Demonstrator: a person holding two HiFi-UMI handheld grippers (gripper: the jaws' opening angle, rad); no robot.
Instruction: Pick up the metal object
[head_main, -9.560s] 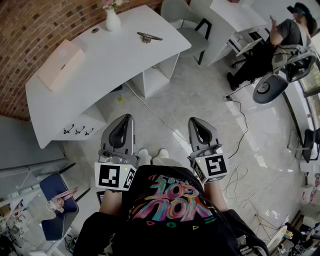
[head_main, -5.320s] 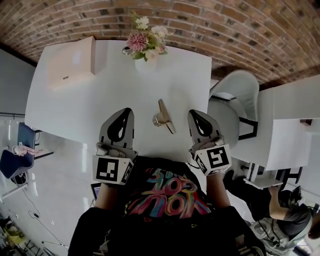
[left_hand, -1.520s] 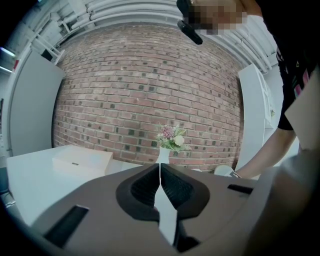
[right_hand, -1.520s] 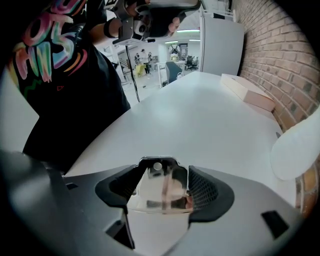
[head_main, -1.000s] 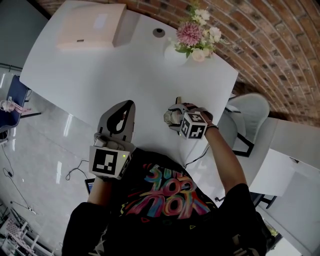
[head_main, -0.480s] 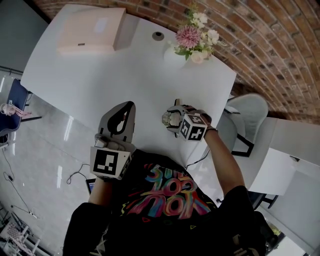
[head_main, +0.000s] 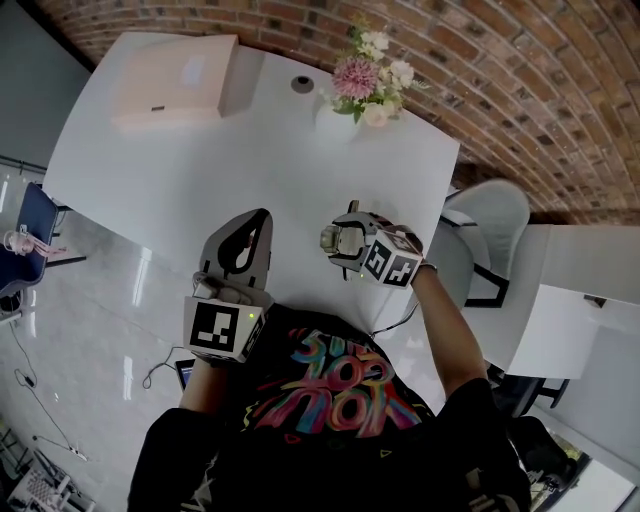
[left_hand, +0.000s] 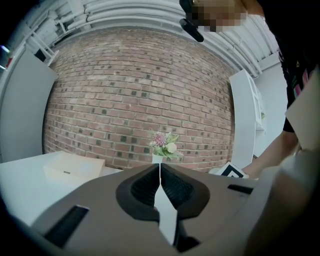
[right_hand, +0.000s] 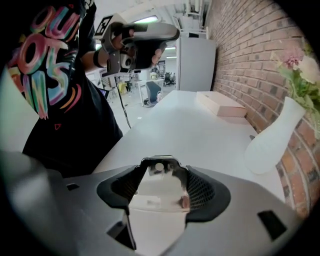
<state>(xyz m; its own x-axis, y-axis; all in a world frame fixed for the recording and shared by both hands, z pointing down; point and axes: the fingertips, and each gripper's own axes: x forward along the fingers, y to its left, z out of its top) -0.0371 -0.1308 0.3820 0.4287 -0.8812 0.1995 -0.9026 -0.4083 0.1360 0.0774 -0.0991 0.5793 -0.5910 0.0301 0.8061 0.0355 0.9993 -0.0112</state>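
Change since earlier: some five seconds back the metal object (right_hand: 157, 200) lay loose on the white table (head_main: 190, 170) between my two grippers; now it sits in the jaws of the right gripper (head_main: 345, 238), which has turned in across the table's near edge
Right claw: closed onto the metal object; the dark ribbed pads (right_hand: 202, 190) press against its two sides; nothing else is between them
Metal object: a shiny, mirror-like plate with a small round hole near its far end; it reaches forward to the jaw tips, over the near part of the table; whether it is clear of the tabletop I cannot tell
Left claw: the left gripper (head_main: 260, 222) has its jaws pressed together tip to tip, with nothing held; its tips lie over the table's near edge, beside the right gripper and apart from it
Far side of the table: a vase of flowers (head_main: 362, 80), pink and white blooms in a white vase, stands close to the brick wall (head_main: 480, 60); a pale pink box (head_main: 165, 80) lies toward the far left corner, well apart from both grippers
Right gripper view: I look along the tabletop; the vase is near at the right, the box further along the wall, and the left gripper shows at upper left, gripped by a hand (right_hand: 107, 52)
Beside the table: a white chair (head_main: 490, 215) stands at the right end
Closest to the head camera: a black shirt (head_main: 340, 400) with a bright print
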